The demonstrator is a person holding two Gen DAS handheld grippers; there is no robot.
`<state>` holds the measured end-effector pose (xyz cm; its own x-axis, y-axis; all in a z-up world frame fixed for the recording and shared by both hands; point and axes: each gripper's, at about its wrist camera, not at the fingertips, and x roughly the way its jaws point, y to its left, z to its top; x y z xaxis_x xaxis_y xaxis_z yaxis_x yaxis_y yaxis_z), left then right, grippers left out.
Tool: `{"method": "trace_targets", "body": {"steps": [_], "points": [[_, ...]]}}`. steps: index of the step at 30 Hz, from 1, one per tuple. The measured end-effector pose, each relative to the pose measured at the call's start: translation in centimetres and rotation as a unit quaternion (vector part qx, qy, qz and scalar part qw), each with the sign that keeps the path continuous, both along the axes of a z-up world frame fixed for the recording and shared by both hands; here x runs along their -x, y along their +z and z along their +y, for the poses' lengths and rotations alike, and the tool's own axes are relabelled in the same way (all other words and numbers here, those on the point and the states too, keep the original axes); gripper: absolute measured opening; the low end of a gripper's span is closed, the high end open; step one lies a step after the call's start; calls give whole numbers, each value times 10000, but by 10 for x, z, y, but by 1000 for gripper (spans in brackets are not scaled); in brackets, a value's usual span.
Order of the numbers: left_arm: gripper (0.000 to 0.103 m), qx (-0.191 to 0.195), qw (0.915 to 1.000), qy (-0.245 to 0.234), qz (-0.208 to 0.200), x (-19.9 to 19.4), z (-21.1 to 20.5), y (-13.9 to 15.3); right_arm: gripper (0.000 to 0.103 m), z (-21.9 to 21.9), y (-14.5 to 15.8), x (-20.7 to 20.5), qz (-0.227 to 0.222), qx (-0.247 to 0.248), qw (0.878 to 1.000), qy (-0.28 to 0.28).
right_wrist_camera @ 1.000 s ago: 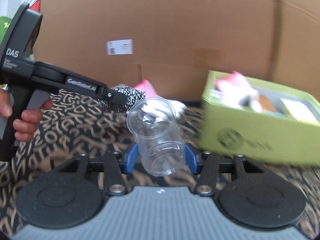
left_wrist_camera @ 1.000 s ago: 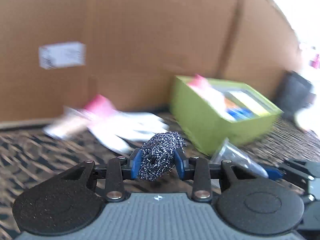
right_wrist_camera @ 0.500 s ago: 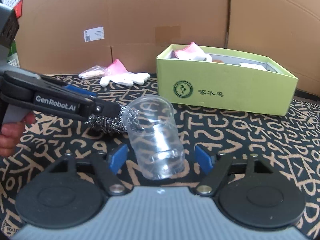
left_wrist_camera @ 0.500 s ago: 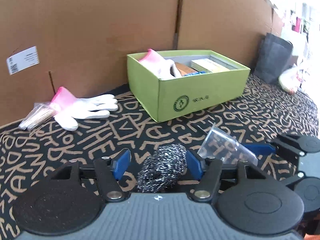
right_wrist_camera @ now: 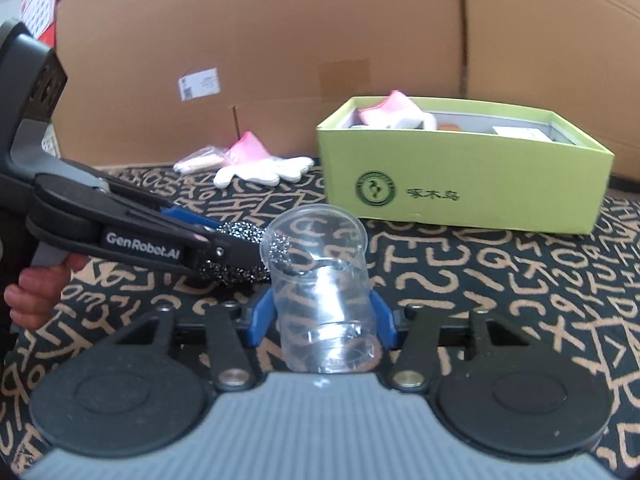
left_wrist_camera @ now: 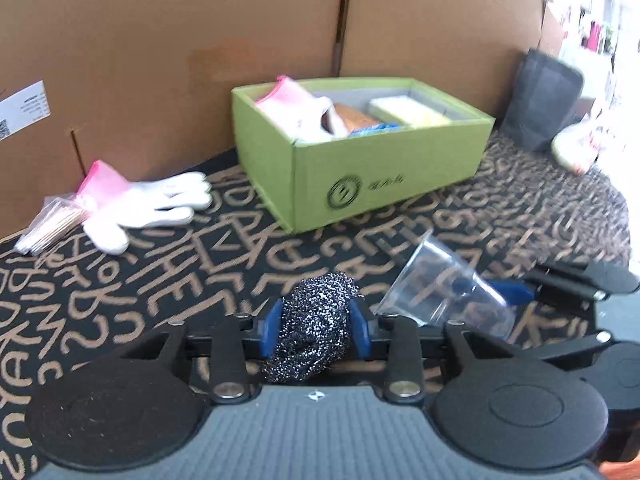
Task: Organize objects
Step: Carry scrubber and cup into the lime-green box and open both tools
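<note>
Steel-wool scourer (left_wrist_camera: 316, 326) sat between the blue pads (left_wrist_camera: 267, 330) of the left gripper (left_wrist_camera: 314, 330), whose jaws were closing, both pads pressed into its sides. Just right of it, a clear plastic cup (right_wrist_camera: 324, 300) lay tilted in the right gripper (right_wrist_camera: 322, 320), its rim up and away from the camera; those jaws were closing too, with the blue pads (right_wrist_camera: 260, 318) against the cup's wall. In the right wrist view the scourer (right_wrist_camera: 240, 256) showed partly through the cup's rim, so the two were touching or nearly so. A hand (right_wrist_camera: 32, 300) held the left gripper's handle. Beyond them on the letter-patterned cloth (left_wrist_camera: 180, 276) stood an open green box (left_wrist_camera: 380, 168) with a pink-cuffed glove (left_wrist_camera: 304, 112) and other items inside. Well to its left lay a matching white glove (left_wrist_camera: 148, 204) beside a clear packet of sticks (left_wrist_camera: 48, 228), against a cardboard wall (left_wrist_camera: 180, 60).
</note>
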<state>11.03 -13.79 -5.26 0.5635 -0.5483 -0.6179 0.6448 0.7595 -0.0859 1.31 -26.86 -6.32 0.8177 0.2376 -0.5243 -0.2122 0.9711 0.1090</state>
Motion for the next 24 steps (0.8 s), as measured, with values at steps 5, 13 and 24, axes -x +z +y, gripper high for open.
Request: {"method": "trace_targets", "body": {"steps": [5,13,24], "points": [[39,337,9988,-177,-300,3,-14,35,52,-27,24,8,-375,-366,9985,-166],[40,722,9939,542,-632,-35,-63,91,52,-67,70,-25,-1313,-322,9857,-1001],[42,764,9883,1221,-499,-109,-121,82,53,-97,62,-138,-1168,4,9780,-1730]]}}
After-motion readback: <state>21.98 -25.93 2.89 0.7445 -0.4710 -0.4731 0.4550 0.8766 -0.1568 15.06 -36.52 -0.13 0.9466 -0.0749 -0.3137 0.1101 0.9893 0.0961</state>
